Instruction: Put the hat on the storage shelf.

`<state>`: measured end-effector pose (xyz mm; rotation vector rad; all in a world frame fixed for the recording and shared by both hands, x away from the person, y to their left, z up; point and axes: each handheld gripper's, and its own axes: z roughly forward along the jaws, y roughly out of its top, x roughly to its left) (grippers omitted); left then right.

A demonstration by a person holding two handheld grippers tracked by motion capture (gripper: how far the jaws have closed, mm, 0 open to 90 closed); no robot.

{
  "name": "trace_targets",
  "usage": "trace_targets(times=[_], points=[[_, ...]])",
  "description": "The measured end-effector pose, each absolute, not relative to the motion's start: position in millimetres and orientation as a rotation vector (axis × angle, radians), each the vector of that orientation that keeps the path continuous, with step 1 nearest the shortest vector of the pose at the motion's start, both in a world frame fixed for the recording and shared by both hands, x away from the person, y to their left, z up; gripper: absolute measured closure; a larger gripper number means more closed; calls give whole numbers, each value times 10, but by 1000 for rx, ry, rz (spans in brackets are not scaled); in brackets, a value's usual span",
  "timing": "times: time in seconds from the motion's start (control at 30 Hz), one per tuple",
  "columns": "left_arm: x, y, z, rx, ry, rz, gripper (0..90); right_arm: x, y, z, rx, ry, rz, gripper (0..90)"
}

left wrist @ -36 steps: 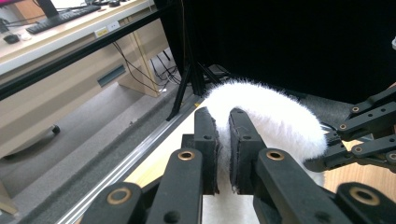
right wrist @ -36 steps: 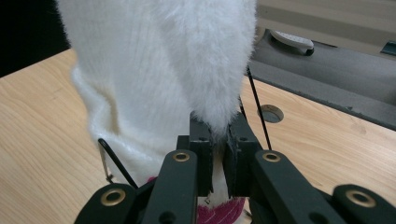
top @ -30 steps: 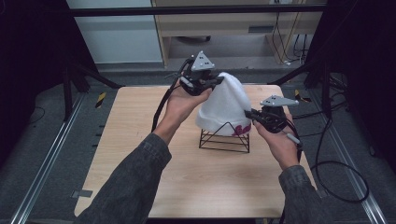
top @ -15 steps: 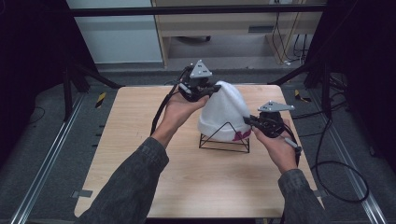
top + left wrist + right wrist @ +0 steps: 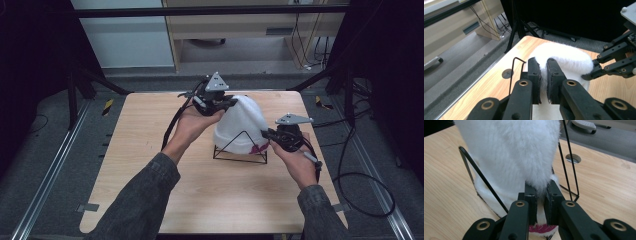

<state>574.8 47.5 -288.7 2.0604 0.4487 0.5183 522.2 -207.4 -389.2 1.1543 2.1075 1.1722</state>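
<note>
Around both grippers the wooden table (image 5: pixel 150 175) lies bare, with wide room toward its near and left edges. Between them a white fuzzy hat (image 5: pixel 242 122) drapes over a black wire stand (image 5: pixel 240 150). The left gripper (image 5: pixel 225 103) is clamped on the hat's far top edge; the right gripper (image 5: pixel 270 135) pinches its lower rim beside the stand's right corner.

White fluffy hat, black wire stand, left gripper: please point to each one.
white fluffy hat (image 5: pixel 245 120), high view, its crown
black wire stand (image 5: pixel 240 159), high view, base bar
left gripper (image 5: pixel 544 82), left gripper view, between its fingertips
</note>
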Motion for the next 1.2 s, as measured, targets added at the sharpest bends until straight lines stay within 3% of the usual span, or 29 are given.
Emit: trace_targets(times=[1.2], points=[[5682, 405, -3185, 2108, 430, 437, 829, 5208, -2169, -4201, 1220, 2147, 1119, 765]])
